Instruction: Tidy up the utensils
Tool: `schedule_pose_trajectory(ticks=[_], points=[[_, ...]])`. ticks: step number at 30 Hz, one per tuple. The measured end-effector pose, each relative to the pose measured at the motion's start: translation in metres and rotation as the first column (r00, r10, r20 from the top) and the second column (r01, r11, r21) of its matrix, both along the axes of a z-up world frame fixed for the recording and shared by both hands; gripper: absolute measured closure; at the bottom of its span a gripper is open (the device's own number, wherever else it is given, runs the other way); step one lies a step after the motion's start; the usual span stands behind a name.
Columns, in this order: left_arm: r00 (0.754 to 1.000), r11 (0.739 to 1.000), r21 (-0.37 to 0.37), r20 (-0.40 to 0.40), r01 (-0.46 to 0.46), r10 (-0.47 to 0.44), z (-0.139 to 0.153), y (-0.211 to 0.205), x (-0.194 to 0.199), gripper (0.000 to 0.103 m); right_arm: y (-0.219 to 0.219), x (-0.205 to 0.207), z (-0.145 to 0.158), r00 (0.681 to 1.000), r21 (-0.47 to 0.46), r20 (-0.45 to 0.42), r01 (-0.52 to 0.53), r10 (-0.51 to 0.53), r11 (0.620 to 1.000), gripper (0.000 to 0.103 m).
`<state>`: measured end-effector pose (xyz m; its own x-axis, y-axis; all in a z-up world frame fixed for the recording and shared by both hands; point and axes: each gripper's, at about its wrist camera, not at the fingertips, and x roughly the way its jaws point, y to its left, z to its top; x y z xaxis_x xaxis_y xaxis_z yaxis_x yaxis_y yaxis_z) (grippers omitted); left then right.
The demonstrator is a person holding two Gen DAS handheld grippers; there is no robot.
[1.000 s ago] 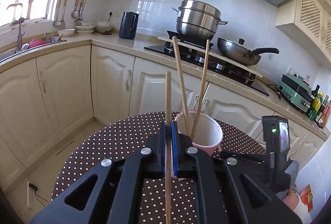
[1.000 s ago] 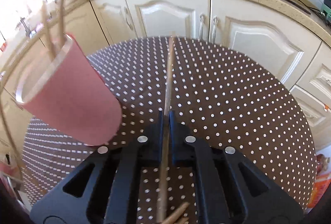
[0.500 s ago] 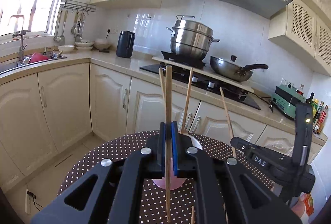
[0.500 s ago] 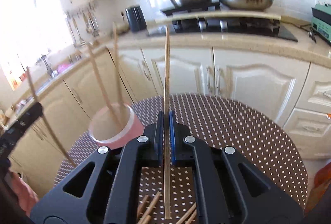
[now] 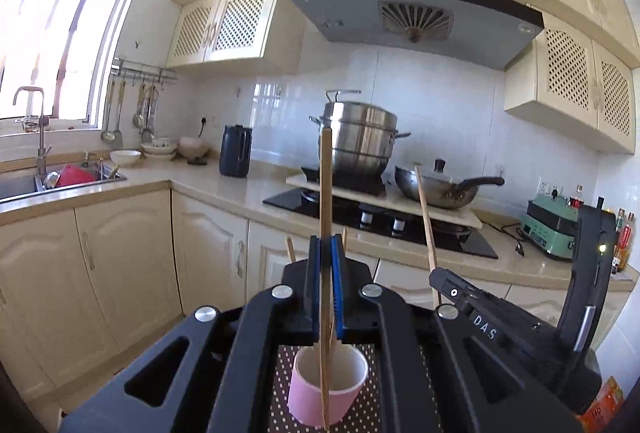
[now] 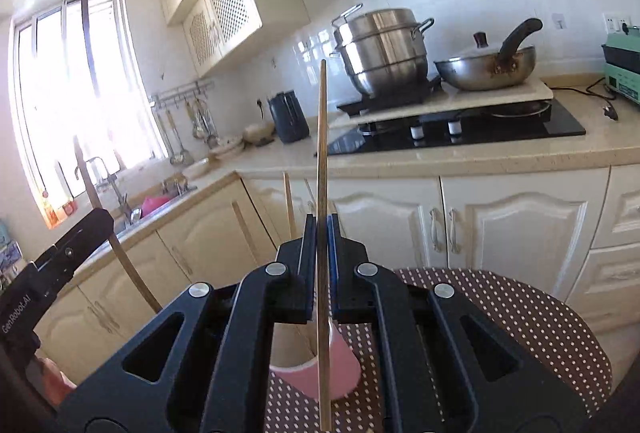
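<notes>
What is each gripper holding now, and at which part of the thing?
Each holds one wooden chopstick upright. The left gripper pinches its chopstick near the middle; the right gripper pinches its chopstick near the middle too.

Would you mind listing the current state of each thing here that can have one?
Left gripper: shut on a chopstick, upright.
Right gripper: shut on another chopstick, upright.
Pink cup: standing upright on the dotted table, holding chopsticks.
Wok: lidded, on the stove.
Steamer pot: lid on.
</notes>
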<state>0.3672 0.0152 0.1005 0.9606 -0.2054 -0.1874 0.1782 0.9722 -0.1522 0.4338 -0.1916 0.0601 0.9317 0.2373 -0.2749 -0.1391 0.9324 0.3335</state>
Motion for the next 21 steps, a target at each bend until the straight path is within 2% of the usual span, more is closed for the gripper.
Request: schedule_pose_trajectory(ticks=[5,9,14,21], points=[[0.999,1.000,0.004,0.051,-0.013,0.013,0.020,0.000,0.017,0.097,0.009,0.015,0.010,0.999,0.028,0.054,0.006,-0.007,1.000,0.097],[1.000,1.000,-0.003,0.022,-0.020,0.021,0.021,0.002,0.037,0.097,0.012,0.032,0.006,0.998,0.069,0.060,0.024,-0.028,0.997,0.097],[0.999,0.999,-0.018,-0.018,-0.035,0.035,0.009,0.006,0.057,0.097,0.025,0.048,-0.016,0.997,0.042,0.058,0.044,-0.046,0.998,0.097],[0.993,1.000,0.006,-0.111,-0.027,0.027,-0.026,0.007,0.079,0.097,0.022,0.063,-0.052,1.000,0.080,-0.019,0.026,-0.024,0.996,0.097]])
